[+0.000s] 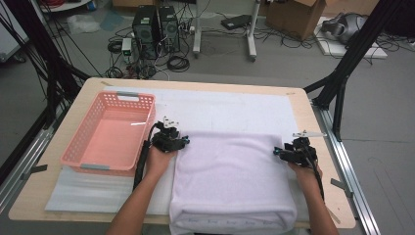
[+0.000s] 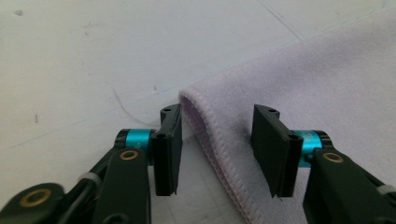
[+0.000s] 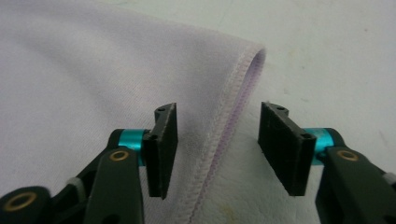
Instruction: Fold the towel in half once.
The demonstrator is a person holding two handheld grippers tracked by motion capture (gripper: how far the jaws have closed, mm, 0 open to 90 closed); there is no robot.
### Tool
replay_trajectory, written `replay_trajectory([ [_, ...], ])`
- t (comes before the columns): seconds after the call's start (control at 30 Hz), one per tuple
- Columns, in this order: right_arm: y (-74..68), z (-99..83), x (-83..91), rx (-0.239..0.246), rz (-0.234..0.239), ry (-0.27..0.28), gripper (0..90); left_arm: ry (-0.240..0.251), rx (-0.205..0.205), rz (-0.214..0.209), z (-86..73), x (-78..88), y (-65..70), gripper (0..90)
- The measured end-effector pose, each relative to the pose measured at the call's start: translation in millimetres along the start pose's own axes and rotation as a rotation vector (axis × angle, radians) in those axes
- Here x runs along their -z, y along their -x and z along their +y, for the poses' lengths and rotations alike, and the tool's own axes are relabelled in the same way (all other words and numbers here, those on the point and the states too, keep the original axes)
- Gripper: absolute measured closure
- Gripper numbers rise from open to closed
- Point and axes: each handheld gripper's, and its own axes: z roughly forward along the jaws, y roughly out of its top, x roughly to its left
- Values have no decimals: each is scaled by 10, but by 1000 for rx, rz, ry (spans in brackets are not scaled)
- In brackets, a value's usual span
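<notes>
A folded pale lilac towel lies on the white mat, and its near end hangs over the table's front edge. My left gripper sits at the towel's far left corner, my right gripper at its far right corner. In the left gripper view the stitched folded edge of the towel runs between the jaws of the left gripper, which stand apart without pressing it. In the right gripper view the hem of the towel lies likewise between the spread jaws of the right gripper.
An empty pink plastic basket stands on the left of the table, close to my left hand. The white mat covers the wooden table behind the towel. Cables, computer cases and boxes lie on the floor beyond.
</notes>
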Motion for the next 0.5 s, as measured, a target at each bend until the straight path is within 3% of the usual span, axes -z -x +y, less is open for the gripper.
replay_trajectory([
  [0.07, -18, 14, 2, -13, -15, -12, 604, 2, 23, -34, -5, 8, 7, 713],
  [0.13, -32, 21, 10, -19, 7, -23, 714, 8, 38, -54, -23, 8, 35, 835],
  [0.17, -44, 21, 12, -17, 4, -25, 753, 12, 41, -49, -28, 11, 45, 836],
  [0.2, -45, 18, 13, -26, 32, -27, 846, 12, 44, -52, -29, 12, 42, 845],
  [0.23, -49, 15, 15, -38, 47, -32, 849, 9, 69, -58, -27, 14, 34, 850],
  [0.3, -63, 19, 21, -12, 43, -34, 865, 10, 99, -71, -12, 23, 36, 858],
  [0.4, -56, 29, 29, 9, 38, -18, 871, 109, 74, -93, 54, 85, 125, 863],
  [0.5, 17, 60, 73, -22, 44, 29, 873, 137, 74, -93, 197, 84, 155, 864],
])
